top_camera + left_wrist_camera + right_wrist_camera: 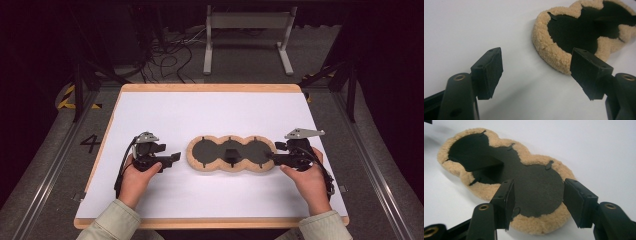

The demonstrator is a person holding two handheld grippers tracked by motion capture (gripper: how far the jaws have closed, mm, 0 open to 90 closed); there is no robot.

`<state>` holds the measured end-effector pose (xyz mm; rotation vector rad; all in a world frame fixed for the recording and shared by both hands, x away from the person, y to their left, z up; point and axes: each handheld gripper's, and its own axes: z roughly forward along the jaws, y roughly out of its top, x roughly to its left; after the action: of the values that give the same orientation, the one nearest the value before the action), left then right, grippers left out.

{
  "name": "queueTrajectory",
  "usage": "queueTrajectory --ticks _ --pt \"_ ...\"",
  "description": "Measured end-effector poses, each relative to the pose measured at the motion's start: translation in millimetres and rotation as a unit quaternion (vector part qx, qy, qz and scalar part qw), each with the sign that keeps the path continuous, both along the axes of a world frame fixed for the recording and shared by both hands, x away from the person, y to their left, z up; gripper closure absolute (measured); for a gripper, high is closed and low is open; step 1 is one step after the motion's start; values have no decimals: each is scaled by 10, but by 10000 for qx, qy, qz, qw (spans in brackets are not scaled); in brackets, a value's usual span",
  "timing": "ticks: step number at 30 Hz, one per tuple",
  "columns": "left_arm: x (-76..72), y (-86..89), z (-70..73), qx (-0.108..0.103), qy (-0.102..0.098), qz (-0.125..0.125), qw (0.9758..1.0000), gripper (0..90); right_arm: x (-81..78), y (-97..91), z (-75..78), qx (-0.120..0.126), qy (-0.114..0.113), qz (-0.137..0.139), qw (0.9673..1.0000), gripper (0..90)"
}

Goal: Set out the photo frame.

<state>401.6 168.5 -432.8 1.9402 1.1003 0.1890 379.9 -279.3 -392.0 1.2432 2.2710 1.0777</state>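
i hold the left gripper (172, 158) wide open and empty beside the fleece pad (231, 154), flat on the white worktop (210, 112). the right gripper (270, 157) has its fingers (505, 200) parted over the pad's end, gripping nothing, seemingly to leave it lying flat.

Only the fleece pad (231, 154) (table (200, 107) centre) blocks passage; bare white tabletop all around it
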Motion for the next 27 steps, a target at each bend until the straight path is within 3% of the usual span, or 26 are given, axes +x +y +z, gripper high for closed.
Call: queueTrajectory --ticks 2,8,11,15,23,25,27 --pt "-1 9 10 26 -34 92 9999 290 19 -39 -11 -5 42 -50 10000 405" --pt "14 -41 -15 29 32 -28 10000 283 82 -160 -124 221 390 -256 9987 373" --pt "32 -71 -36 5 -104 -110 9999 275 111 -203 -189 383 636 -382 9965 375" --pt "52 -96 -54 -2 -84 -164 9998 298 135 -205 -256 324 796 -414 9954 372" --pt "125 -166 -143 79 325 -368 9988 338 202 -250 -394 426 1188 -517 9907 310" --pt "149 -191 -170 18 591 -444 9973 328 216 -257 -419 516 1278 -466 9894 301" --pt "161 -221 -194 1 733 -503 9960 304 227 -254 -443 590 1333 -426 9884 290"
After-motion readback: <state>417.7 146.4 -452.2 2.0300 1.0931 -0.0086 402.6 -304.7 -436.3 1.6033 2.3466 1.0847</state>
